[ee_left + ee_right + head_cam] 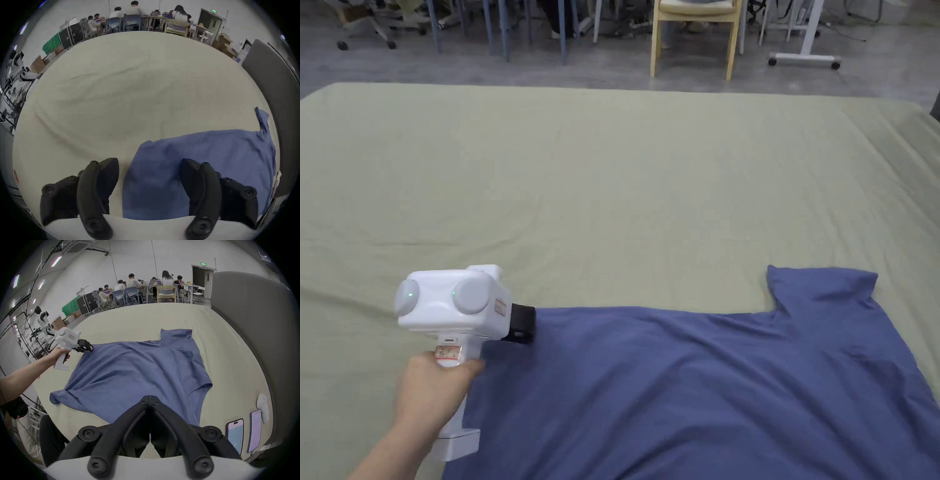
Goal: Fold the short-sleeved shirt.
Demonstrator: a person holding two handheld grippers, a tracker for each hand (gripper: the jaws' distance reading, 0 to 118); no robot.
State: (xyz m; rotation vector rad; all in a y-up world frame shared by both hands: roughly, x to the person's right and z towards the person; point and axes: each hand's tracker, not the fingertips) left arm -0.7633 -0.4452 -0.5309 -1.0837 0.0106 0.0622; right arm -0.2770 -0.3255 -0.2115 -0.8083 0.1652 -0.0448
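Note:
A blue short-sleeved shirt [706,387] lies spread flat on a pale sheet [612,175], one sleeve [825,287] pointing away from me. My left gripper [526,325], held in a hand, hovers at the shirt's far left corner. In the left gripper view its jaws stand wide apart, and the left gripper [149,162] is open with the shirt [203,154] edge lying below the gap. From the right gripper view the left gripper [88,347] sits at that same corner. The right gripper [150,398] is shut, jaws together above the near edge of the shirt [138,369], with nothing seen between them.
Two phones [235,434] and a white object [263,407] lie on the sheet to the right of the shirt. A grey padded headboard [251,321] borders that side. Beyond the far edge stand a wooden chair [695,31] and people seated at tables [146,283].

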